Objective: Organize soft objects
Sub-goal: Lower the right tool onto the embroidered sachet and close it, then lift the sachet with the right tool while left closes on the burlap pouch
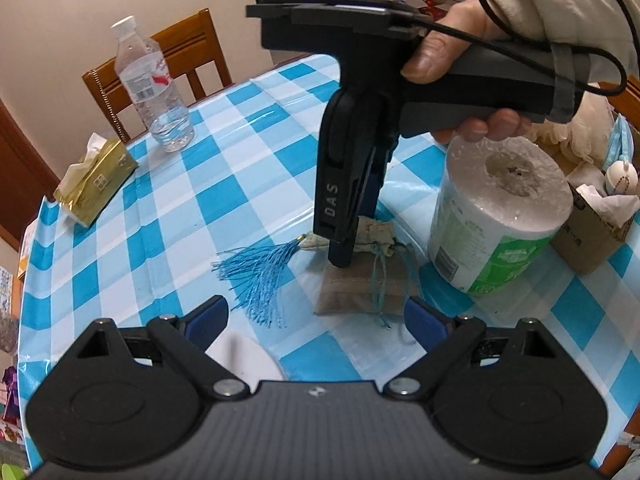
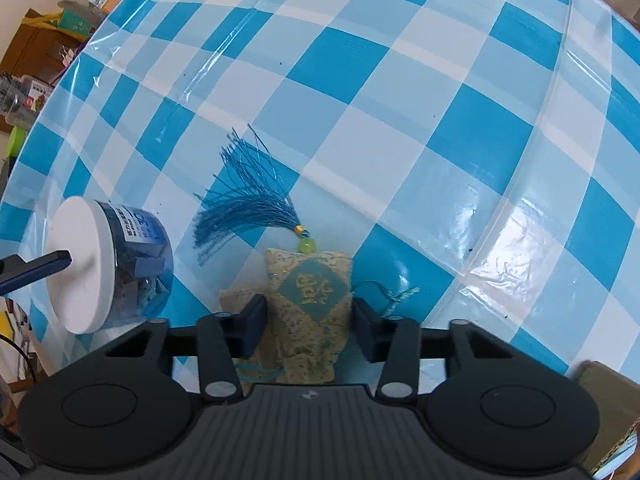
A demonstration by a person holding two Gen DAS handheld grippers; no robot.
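A pale floral sachet [image 2: 310,292] with a teal diamond patch, a green bead and a blue tassel [image 2: 244,204] lies on the checked tablecloth [image 2: 400,100]. My right gripper [image 2: 309,322] points steeply down with both blue pads against the sachet's sides. In the left wrist view the right gripper [image 1: 340,252], held by a hand [image 1: 452,44], stands on the same sachet [image 1: 376,236], which rests on a brown sachet [image 1: 360,292] tied with teal string. My left gripper [image 1: 318,318] hovers open in front of them, holding nothing.
A wrapped toilet roll [image 1: 500,216] stands just right of the sachets, with a cardboard box [image 1: 592,236] and a plush toy [image 1: 572,128] behind it. A white-lidded jar [image 2: 104,268] sits left of them. Farther off are a water bottle [image 1: 152,92], a gold tissue pack [image 1: 96,176] and a wooden chair [image 1: 180,48].
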